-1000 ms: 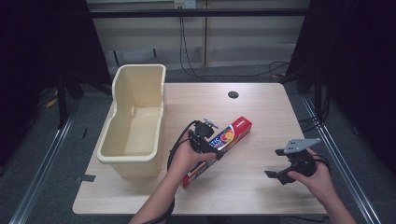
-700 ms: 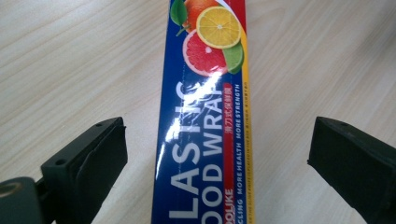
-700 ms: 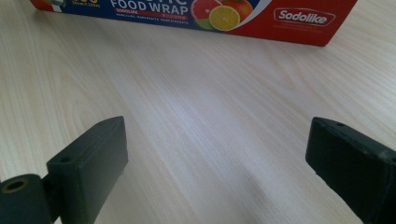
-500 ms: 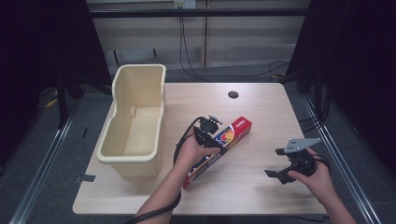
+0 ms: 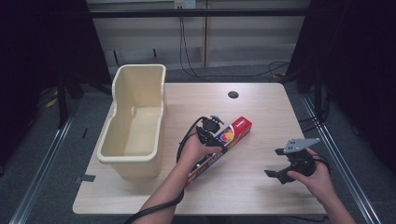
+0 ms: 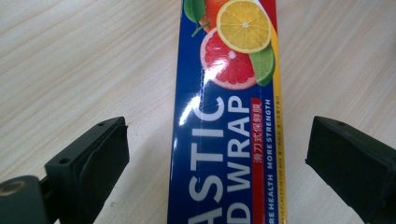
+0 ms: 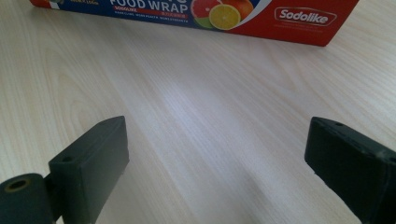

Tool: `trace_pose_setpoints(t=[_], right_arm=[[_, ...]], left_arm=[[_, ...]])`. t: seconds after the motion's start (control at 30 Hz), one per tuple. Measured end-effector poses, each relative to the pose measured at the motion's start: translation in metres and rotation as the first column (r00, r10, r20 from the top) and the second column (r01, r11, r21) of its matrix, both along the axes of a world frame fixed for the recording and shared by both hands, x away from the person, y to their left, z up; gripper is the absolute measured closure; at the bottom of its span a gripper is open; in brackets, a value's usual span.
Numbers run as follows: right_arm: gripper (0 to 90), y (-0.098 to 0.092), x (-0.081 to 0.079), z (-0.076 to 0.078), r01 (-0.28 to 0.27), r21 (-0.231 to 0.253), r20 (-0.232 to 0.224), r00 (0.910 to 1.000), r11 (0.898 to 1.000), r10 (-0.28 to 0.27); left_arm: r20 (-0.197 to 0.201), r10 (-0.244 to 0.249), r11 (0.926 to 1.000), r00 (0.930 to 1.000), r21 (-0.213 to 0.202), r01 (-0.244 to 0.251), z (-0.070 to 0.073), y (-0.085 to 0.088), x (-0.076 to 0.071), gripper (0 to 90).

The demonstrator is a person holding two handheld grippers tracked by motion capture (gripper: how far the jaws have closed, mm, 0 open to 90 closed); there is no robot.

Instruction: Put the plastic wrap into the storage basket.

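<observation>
Left claw (image 6: 217, 154) wide open over the food wrap box (image 6: 229, 116); right claw (image 7: 217, 158) open too, resting. Lower straight, box centred between jaws, then squeeze gently.

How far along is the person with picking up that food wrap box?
Early on. The box lies flat on the table, not yet gripped. In hand: the left gripper hangs over it, jaws open on both sides of it with gaps. The right gripper waits open, apart. Closing, lifting and perhaps moving it to the bin are probably left.
</observation>
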State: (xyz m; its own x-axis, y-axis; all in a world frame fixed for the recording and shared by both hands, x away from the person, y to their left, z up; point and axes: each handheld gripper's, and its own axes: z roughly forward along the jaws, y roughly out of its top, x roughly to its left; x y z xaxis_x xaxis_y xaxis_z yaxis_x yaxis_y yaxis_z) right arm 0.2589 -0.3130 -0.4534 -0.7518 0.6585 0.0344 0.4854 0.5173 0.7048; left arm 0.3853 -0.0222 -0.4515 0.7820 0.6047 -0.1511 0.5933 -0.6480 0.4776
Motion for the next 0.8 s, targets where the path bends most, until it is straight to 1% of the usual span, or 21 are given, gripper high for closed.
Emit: trace_pose_setpoints(t=[0.07, 0.1, 0.13, 0.23, 0.27, 0.3, 0.33, 0.37, 0.43, 0.47, 0.5, 0.53, 0.6, 0.63, 0.67, 0.7, 0.73, 0.77, 0.8], right_arm=[[6.2, 0.000, -0.001, 0.001, 0.005, 0.006, 0.000, 1.0000, 1.000, -0.005], [6.2, 0.000, 0.000, 0.001, 0.000, 0.005, 0.004, 1.0000, 1.000, 0.000], [6.2, 0.001, 0.000, 0.002, 0.005, 0.000, 0.008, 1.0000, 1.000, -0.005], [6.2, 0.000, 0.000, 0.001, -0.002, 0.010, 0.003, 1.0000, 1.000, 0.002], [6.2, 0.000, 0.000, 0.001, 0.000, 0.007, 0.005, 1.0000, 1.000, 0.000], [6.2, 0.000, 0.000, 0.001, 0.003, 0.002, 0.007, 1.0000, 1.000, -0.003], [6.3, 0.000, 0.000, 0.001, -0.002, 0.009, 0.004, 1.0000, 1.000, 0.002], [6.3, 0.000, 0.000, 0.002, 0.003, 0.005, 0.013, 0.9999, 1.000, -0.003], [6.3, 0.000, 0.000, 0.002, 0.004, 0.006, 0.010, 0.9999, 1.000, -0.004], [6.3, 0.000, 0.000, 0.002, 0.005, 0.005, 0.005, 1.0000, 1.000, -0.005], [6.3, 0.000, 0.000, 0.002, 0.005, 0.005, 0.005, 1.0000, 1.000, -0.005], [6.3, 0.000, 0.000, 0.001, 0.002, 0.002, 0.007, 1.0000, 1.000, -0.002], [6.4, -0.001, 0.001, 0.001, 0.001, 0.007, 0.010, 1.0000, 1.000, -0.001], [6.4, -0.001, 0.001, 0.001, 0.001, 0.007, 0.010, 1.0000, 1.000, -0.001], [6.4, -0.001, 0.000, 0.002, 0.007, 0.004, 0.009, 0.9999, 1.000, -0.007], [6.4, -0.001, 0.000, 0.002, 0.007, 0.004, 0.009, 0.9999, 1.000, -0.007], [6.5, -0.001, 0.000, 0.002, 0.007, 0.003, 0.010, 0.9999, 1.000, -0.007], [6.5, -0.001, 0.000, 0.002, 0.007, 0.003, 0.010, 0.9999, 1.000, -0.007], [6.5, 0.000, 0.000, 0.002, 0.009, 0.007, 0.008, 0.9999, 1.000, -0.009]], left_arm=[[-0.006, 0.007, 1.0000, 1.0000, -0.003, -0.007, -0.002, -0.002, 0.001, 6.3], [-0.012, 0.012, 0.9999, 0.9999, -0.005, -0.012, -0.003, -0.003, 0.001, 6.7], [-0.009, 0.002, 1.0000, 1.0000, -0.007, -0.003, -0.003, -0.003, 0.002, 8.2], [-0.019, 0.004, 1.0000, 0.9998, 0.000, -0.004, -0.007, -0.005, 0.003, 9.1], [-0.028, 0.000, 1.0000, 0.9996, 0.008, 0.000, -0.007, -0.006, 0.004, 9.5], [-0.028, -0.002, 0.9999, 0.9996, 0.016, 0.003, -0.008, -0.006, 0.004, 10.1], [-0.028, 0.007, 0.9999, 0.9996, 0.016, -0.006, -0.008, -0.007, 0.004, 10.8], [-0.028, 0.013, 0.9999, 0.9995, 0.012, -0.012, -0.009, -0.008, 0.004, 11.7], [-0.022, 0.005, 0.9999, 0.9997, 0.014, -0.005, -0.010, -0.009, 0.004, 12.1], [-0.022, -0.007, 0.9996, 0.9997, 0.027, 0.008, -0.009, -0.009, 0.004, 13.5], [-0.021, -0.003, 0.9997, 0.9998, 0.026, 0.003, -0.011, -0.010, 0.004, 13.5], [-0.024, -0.010, 0.9993, 0.9997, 0.036, 0.011, -0.011, -0.009, 0.005, 14.0], [-0.020, -0.009, 0.9992, 0.9998, 0.040, 0.010, -0.012, -0.010, 0.005, 16.9], [-0.024, -0.011, 0.9987, 0.9997, 0.049, 0.013, -0.012, -0.009, 0.005, 16.9], [-0.022, -0.008, 0.9985, 0.9997, 0.054, 0.010, -0.013, -0.009, 0.005, 20.1], [-0.022, -0.004, 0.9983, 0.9998, 0.058, 0.005, -0.013, -0.009, 0.005, 20.1], [-0.019, -0.012, 0.9976, 0.9998, 0.069, 0.013, -0.013, -0.008, 0.006, 20.8], [-0.031, -0.003, 0.9981, 0.9995, 0.061, 0.005, -0.013, -0.008, 0.006, 21.7], [-0.029, 0.000, 0.9985, 0.9996, 0.054, 0.002, -0.014, -0.008, 0.006, 22.1]])
